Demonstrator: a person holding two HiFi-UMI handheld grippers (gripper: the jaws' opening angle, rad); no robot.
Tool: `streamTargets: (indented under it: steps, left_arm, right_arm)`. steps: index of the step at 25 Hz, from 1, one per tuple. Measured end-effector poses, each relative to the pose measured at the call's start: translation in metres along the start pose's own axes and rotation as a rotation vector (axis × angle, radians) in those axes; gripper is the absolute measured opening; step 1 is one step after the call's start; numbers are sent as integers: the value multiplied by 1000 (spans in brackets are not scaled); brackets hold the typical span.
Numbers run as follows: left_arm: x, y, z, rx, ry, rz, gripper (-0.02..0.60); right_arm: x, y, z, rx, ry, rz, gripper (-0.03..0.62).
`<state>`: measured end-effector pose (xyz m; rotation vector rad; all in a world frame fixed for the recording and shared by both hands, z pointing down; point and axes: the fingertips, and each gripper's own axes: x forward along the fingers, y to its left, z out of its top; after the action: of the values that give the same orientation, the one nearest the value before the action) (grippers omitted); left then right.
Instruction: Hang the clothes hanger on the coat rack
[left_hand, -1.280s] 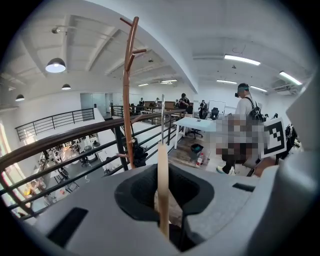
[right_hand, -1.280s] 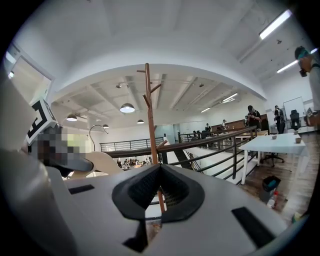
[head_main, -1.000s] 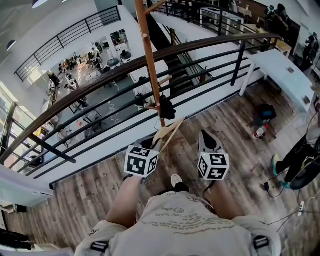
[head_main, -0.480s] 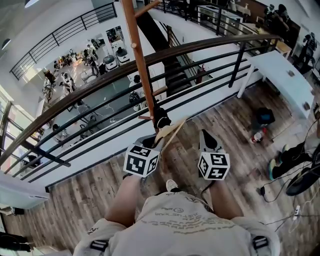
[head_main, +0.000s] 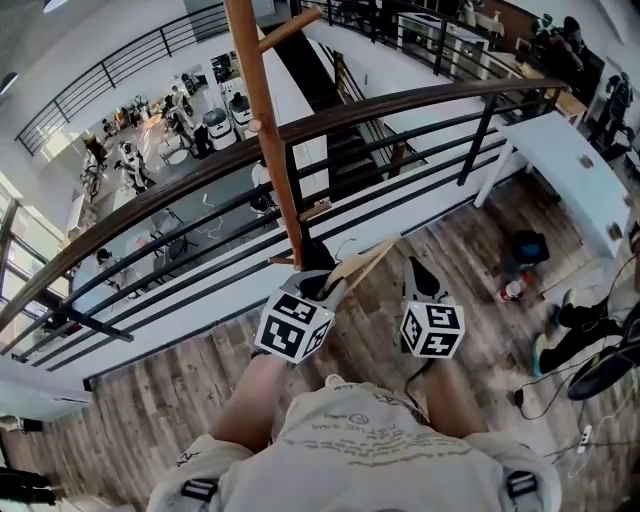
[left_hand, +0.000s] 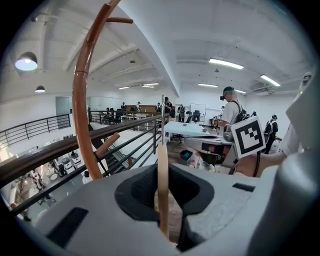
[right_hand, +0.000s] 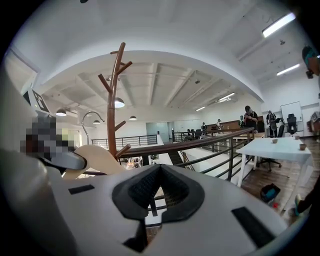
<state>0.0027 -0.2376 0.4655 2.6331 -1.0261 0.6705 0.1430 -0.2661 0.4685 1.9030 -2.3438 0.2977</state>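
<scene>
A brown wooden coat rack (head_main: 262, 120) with angled pegs stands right by the railing, straight ahead of me. A pale wooden clothes hanger (head_main: 355, 268) sticks out to the right of my left gripper (head_main: 318, 285), which is shut on it. In the left gripper view the hanger (left_hand: 162, 175) stands edge-on between the pads, its metal hook (left_hand: 162, 115) pointing up, and the coat rack (left_hand: 80, 110) rises close on the left. My right gripper (head_main: 418, 270) is beside the hanger, shut and holding nothing. In the right gripper view the hanger (right_hand: 95, 159) shows at the left, below the coat rack (right_hand: 112, 100).
A dark railing (head_main: 400, 100) runs across in front, with a drop to a lower floor beyond it. A white table (head_main: 570, 160) stands at the right, with a dark bag (head_main: 528, 245) and a bottle (head_main: 512, 290) on the wood floor. Cables lie at the far right.
Both grippers and the hanger have come closer to the coat rack. The pole now looks larger and further left in the head view. The left gripper has rolled a little.
</scene>
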Motion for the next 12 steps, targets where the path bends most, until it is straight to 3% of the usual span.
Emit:
streamTargets:
  steps: [7, 12]
  left_arm:
    - [23, 18, 13, -4, 14, -13, 58]
    - [13, 28, 18, 13, 15, -38, 58]
  right_arm:
    - [34, -19, 9, 8, 2, 5, 3]
    - [52, -22, 17, -4, 7, 33, 3]
